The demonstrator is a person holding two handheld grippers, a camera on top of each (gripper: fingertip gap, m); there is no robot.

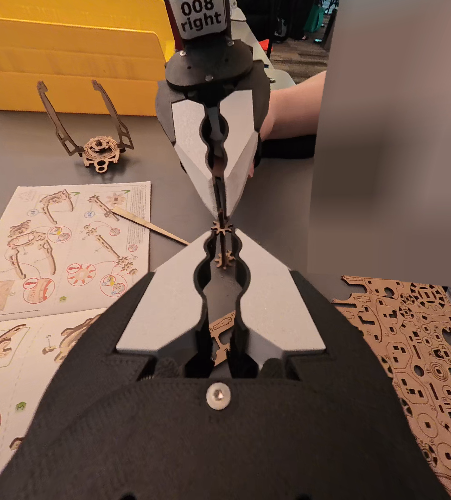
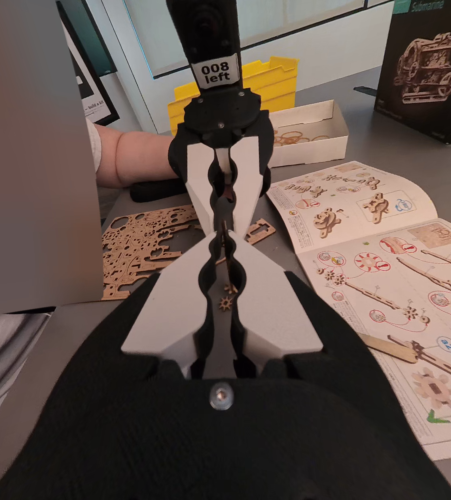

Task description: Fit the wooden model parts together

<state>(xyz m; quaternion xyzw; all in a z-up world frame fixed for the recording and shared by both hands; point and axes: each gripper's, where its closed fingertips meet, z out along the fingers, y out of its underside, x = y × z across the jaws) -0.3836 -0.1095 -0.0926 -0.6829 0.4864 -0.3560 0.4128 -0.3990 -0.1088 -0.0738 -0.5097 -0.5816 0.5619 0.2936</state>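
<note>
both tongs meet tip to tip over the grey surface (image 1: 164,151). left tongs (image 1: 222,234) pinch a thin wooden strip (image 1: 223,244) carrying a small gear (image 1: 221,226); right tongs (image 2: 223,235) are closed on the same strip (image 2: 228,257) from the far end. a loose gear (image 2: 225,303) lies on the surface below. instruction sheet (image 1: 64,243), cut-out wooden sheet (image 1: 421,365), part-built model (image 1: 97,151), yellow bin (image 1: 64,62) around.
</note>
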